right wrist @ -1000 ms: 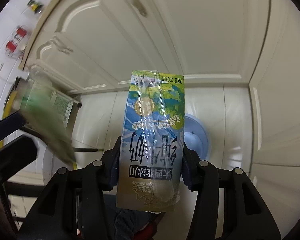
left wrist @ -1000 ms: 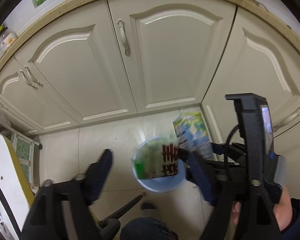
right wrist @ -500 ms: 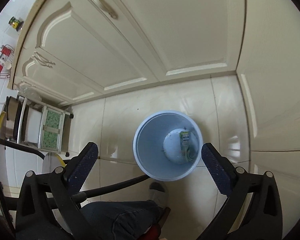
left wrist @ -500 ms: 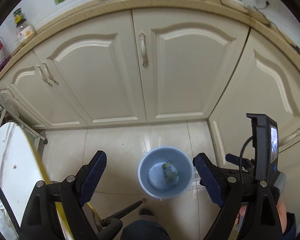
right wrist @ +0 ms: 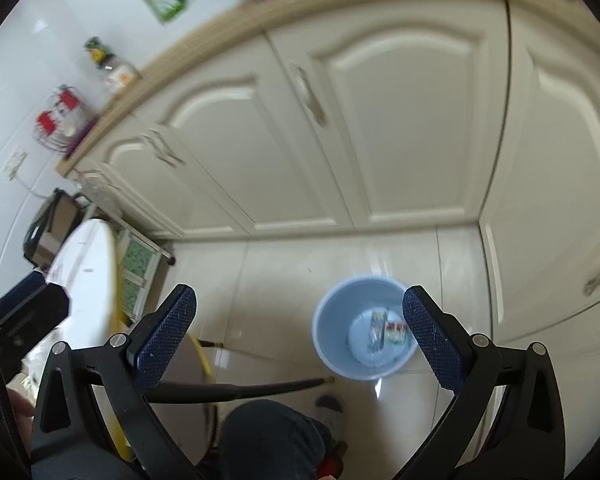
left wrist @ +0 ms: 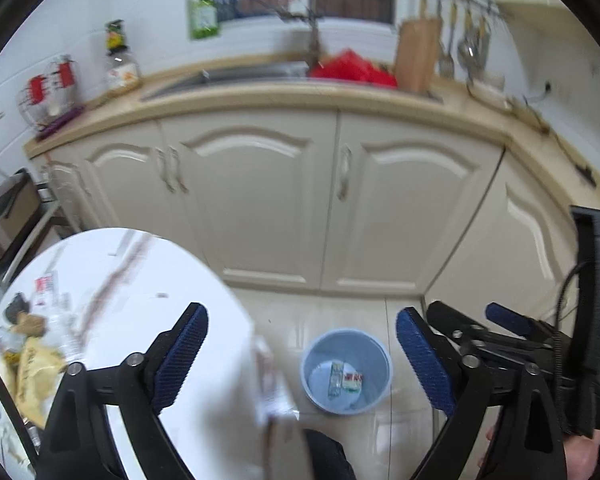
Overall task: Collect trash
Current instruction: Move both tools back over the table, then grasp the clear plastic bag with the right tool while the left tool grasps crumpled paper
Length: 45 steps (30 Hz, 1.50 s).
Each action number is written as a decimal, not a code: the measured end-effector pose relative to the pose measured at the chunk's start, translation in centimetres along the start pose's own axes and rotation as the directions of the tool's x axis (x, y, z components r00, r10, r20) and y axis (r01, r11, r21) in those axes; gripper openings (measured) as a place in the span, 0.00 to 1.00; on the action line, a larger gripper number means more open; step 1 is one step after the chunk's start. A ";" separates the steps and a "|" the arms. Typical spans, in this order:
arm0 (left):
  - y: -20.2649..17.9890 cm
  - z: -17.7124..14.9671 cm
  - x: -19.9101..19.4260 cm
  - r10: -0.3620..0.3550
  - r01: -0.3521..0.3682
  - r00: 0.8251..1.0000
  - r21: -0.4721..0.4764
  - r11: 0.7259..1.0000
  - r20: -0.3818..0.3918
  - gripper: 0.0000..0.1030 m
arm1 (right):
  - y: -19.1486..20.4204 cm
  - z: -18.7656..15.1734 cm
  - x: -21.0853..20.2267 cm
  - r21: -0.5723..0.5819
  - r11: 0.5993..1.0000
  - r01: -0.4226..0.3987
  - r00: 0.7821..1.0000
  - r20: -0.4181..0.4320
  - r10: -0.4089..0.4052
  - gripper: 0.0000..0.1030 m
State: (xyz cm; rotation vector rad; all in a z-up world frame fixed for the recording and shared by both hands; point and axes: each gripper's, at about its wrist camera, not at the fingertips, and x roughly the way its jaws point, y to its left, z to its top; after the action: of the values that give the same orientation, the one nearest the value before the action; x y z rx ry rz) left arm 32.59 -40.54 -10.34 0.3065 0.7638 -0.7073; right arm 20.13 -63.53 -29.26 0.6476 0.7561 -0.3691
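Trash: two cartons [left wrist: 345, 380] lie inside my blue bin [left wrist: 380, 354].
Left gripper [left wrist: 302, 352]: jaws opening, nothing between.
Right gripper [right wrist: 300, 330]: spread wide, empty.

**Black grippers, blue pads**

The left gripper [left wrist: 302, 354] and right gripper [right wrist: 299, 336] share a build: black angular plastic arms, silver screws at the joints, and blue cross-hatched pads [right wrist: 165, 338]. Beside the left gripper's right finger, a black coiled cable [left wrist: 556, 346] runs along the other tool's frame.
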 end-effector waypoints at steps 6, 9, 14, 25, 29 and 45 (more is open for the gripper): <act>4.8 -2.5 -7.3 0.060 -0.051 0.992 -0.079 0.996 0.111 0.99 | 7.5 -0.2 -5.9 -0.116 0.993 -0.028 0.993 0.107 0.040 1.00; 7.9 -2.5 -8.0 0.098 -0.076 0.983 -0.141 0.987 0.155 0.99 | 11.9 -0.8 -8.5 -0.190 0.981 -0.039 0.986 0.153 0.069 1.00; 10.3 -10.2 -16.1 0.189 -0.142 0.963 -0.232 0.962 0.194 0.99 | 18.2 -2.1 -10.5 -0.289 0.955 -0.062 0.973 0.196 0.123 1.00; 15.5 -22.4 -30.1 0.402 -0.299 0.890 -0.388 0.872 0.216 0.99 | 29.9 -6.9 -12.7 -0.484 0.866 -0.126 0.944 0.209 0.255 1.00; 16.5 -23.9 -32.0 0.447 -0.325 0.868 -0.434 0.840 0.216 0.99 | 32.9 -8.7 -13.7 -0.545 0.828 -0.134 0.933 0.213 0.291 1.00; 17.8 -30.9 -34.3 0.464 -0.350 0.879 -0.509 0.787 0.113 0.99 | 36.4 -11.3 -12.9 -0.612 0.782 -0.114 0.939 0.190 0.285 1.00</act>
State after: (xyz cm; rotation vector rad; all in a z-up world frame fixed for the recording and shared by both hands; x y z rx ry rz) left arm 11.03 3.90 -6.98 -0.0662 0.5922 -0.1178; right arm 24.73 -27.85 -11.25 0.0677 0.4851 -0.0045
